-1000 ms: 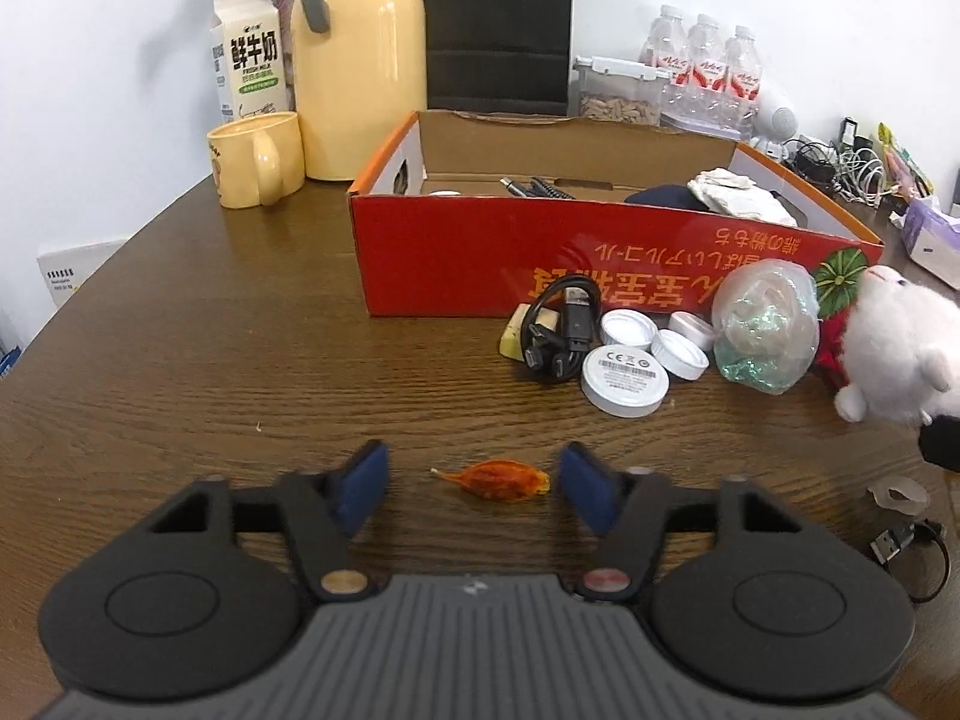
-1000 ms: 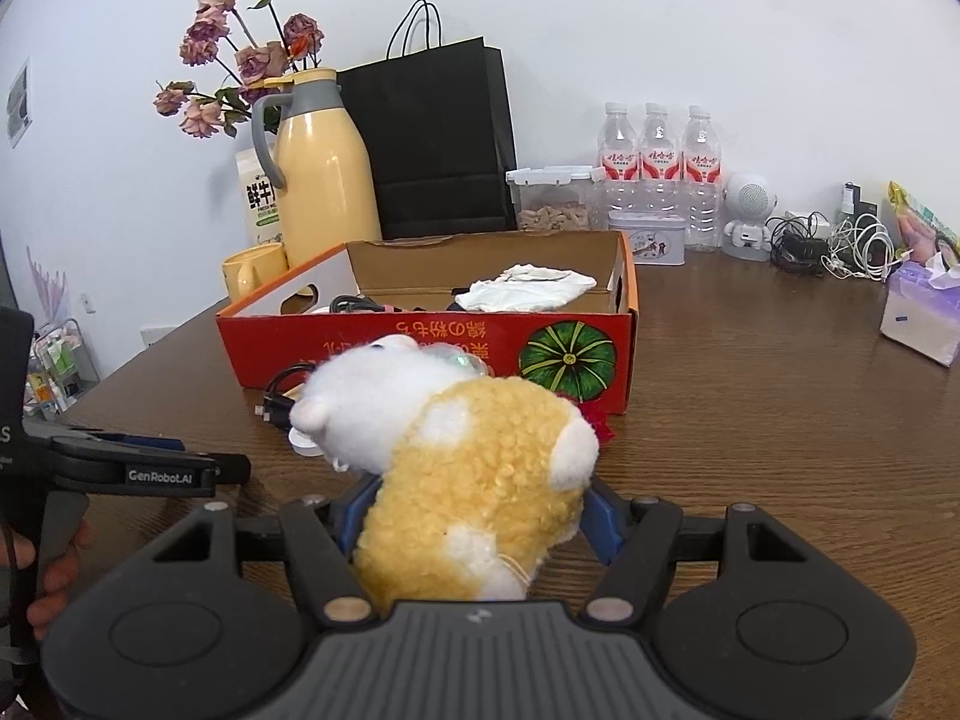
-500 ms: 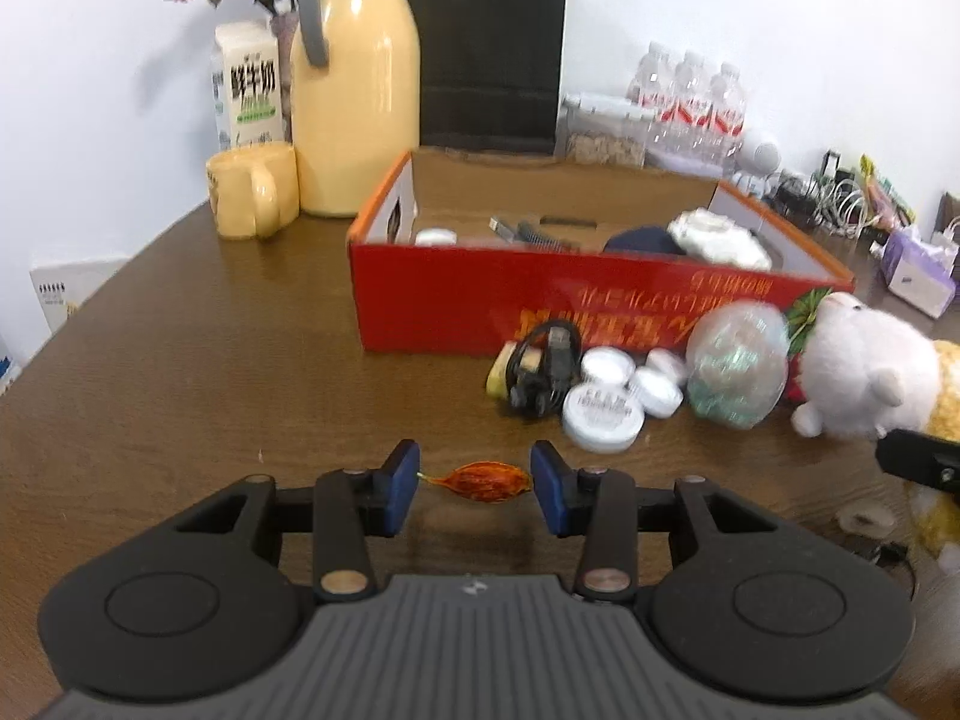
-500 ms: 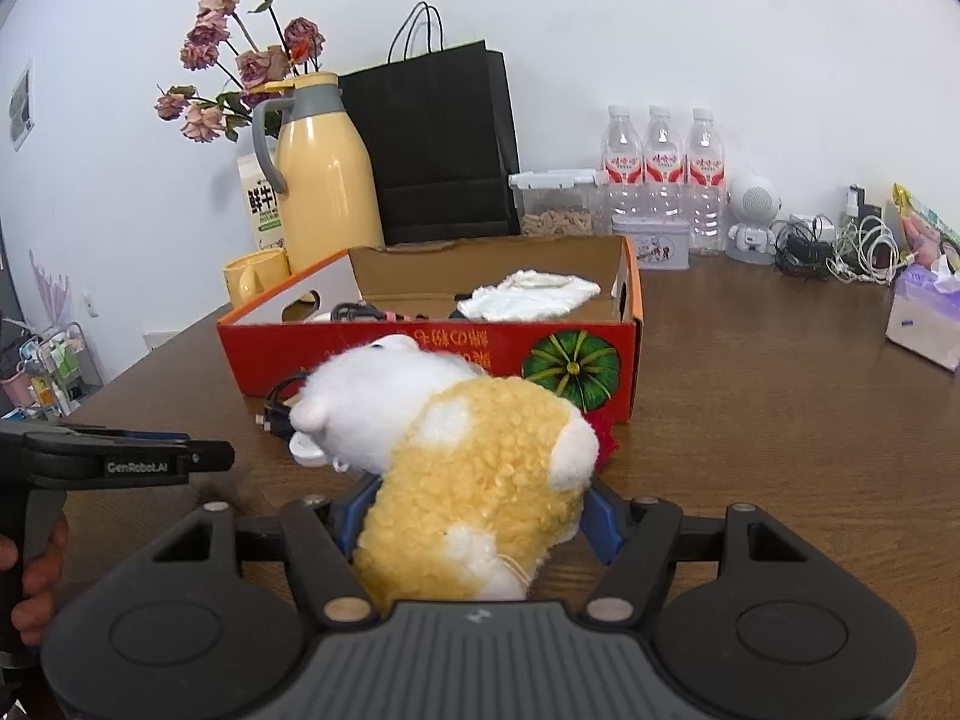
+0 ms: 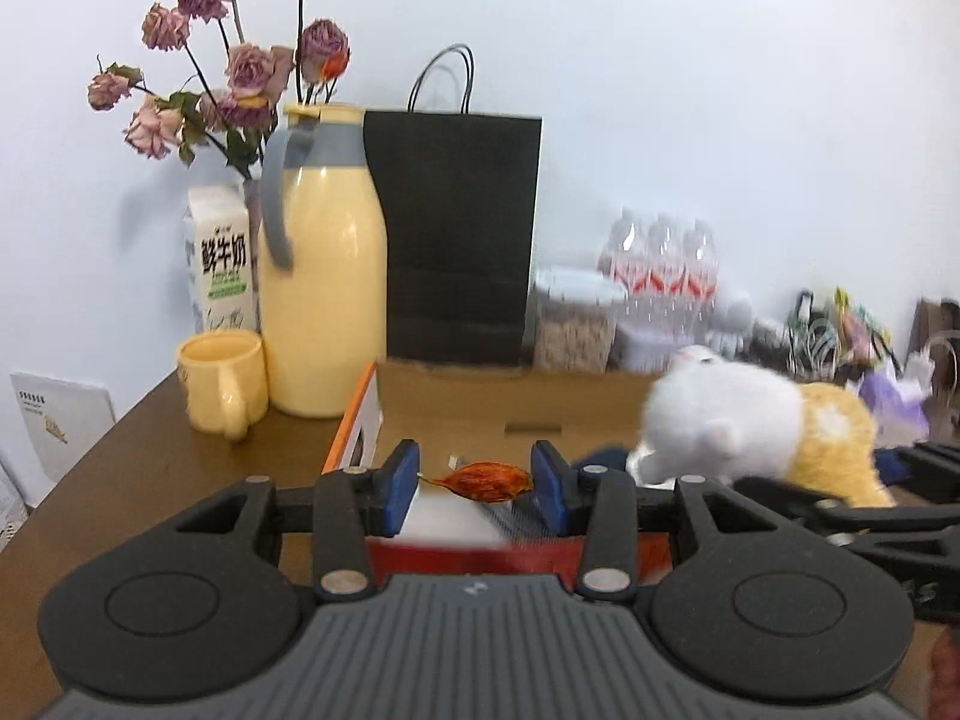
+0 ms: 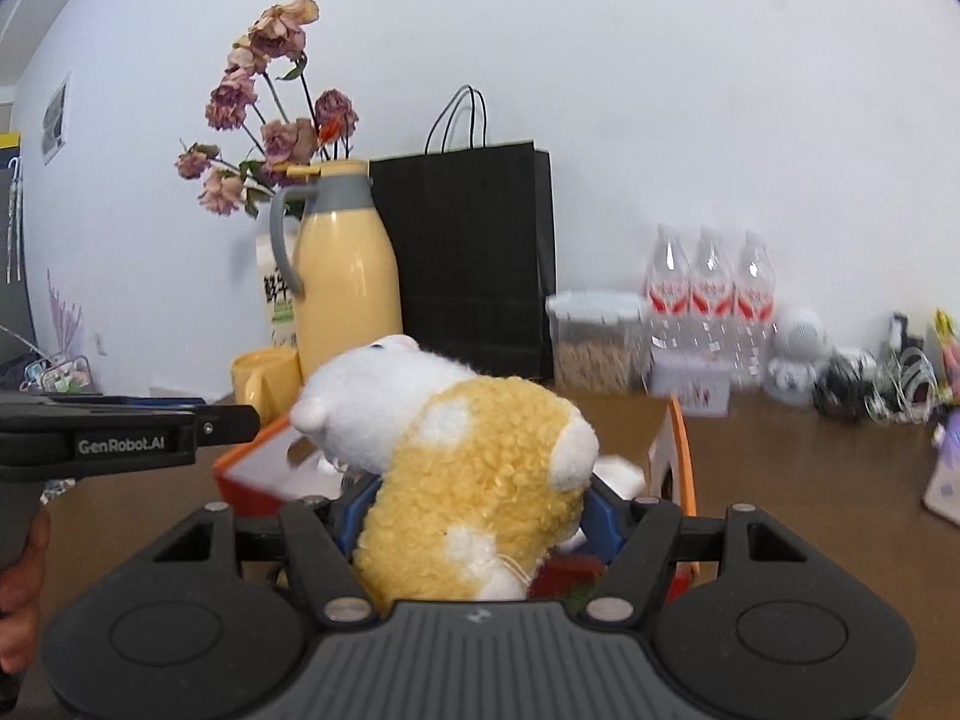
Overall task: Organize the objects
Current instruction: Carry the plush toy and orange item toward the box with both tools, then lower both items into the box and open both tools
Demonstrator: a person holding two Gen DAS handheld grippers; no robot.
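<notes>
Currently both grippers are raised over the red cardboard box [image 5: 360, 432], each carrying a load. Left gripper [image 5: 474, 485]: blue pads narrowed on a small orange-brown dried pod [image 5: 485, 480], which spans the gap lengthwise, stem tip toward the left pad, and sits above the box's near left end; whether both pads actually touch it is hard to judge from this angle, though it appears pinched. Right gripper [image 6: 474, 519]: closed around a white and yellow plush toy [image 6: 474, 456], gripped at its yellow body, white head pointing up and to the left. In the left wrist view the plush toy [image 5: 744, 426] shows at the right, over the box's right half, motion-blurred. In the right wrist view the left gripper's handle appears at the left edge, held by a hand [image 6: 21, 594]. Box interior: a white item and dark objects partly visible, contents otherwise blurred. Behind the box, on the brown table [image 5: 150, 480]: yellow mug [image 5: 221, 385], yellow thermos [image 5: 324, 276], milk carton [image 5: 219, 258], black paper bag [image 5: 459, 240], water bottles [image 6: 711, 294].
</notes>
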